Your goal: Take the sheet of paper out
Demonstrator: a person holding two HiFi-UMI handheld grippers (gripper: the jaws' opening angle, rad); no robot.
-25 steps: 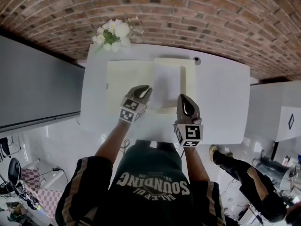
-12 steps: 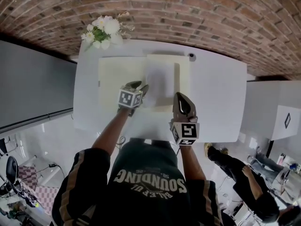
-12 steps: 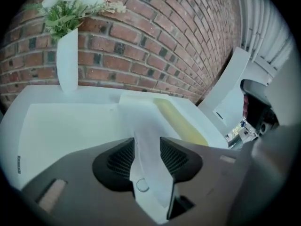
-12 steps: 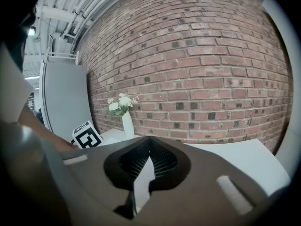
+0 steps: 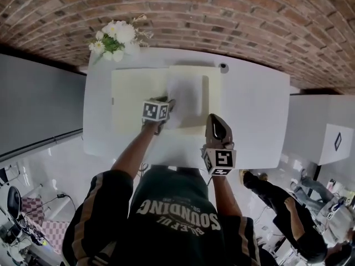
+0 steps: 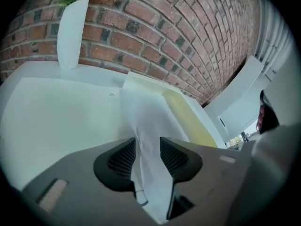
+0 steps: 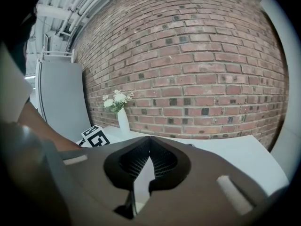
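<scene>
White sheet of paper [image 6: 145,109] lies between left gripper [image 6: 147,144] jaws, just opened wide, unpinched; right gripper [image 7: 150,140] jaws together, empty.

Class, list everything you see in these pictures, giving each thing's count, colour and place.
table: one, white, middle of the head view.
brick wall: one, red-brown, behind the table.
vase of flowers: one, white, table's far left corner.
folder: one, cream, open on the table.
sheet of paper: one, white, on the folder's right half.
round object: one, dark, table's far edge by the folder.
bystander: one, dark clothes, floor at lower right.
left gripper: one, grey, jaws have just been opening, apart with the sheet between them.
right gripper: one, grey, jaws together, empty, near table edge.
</scene>
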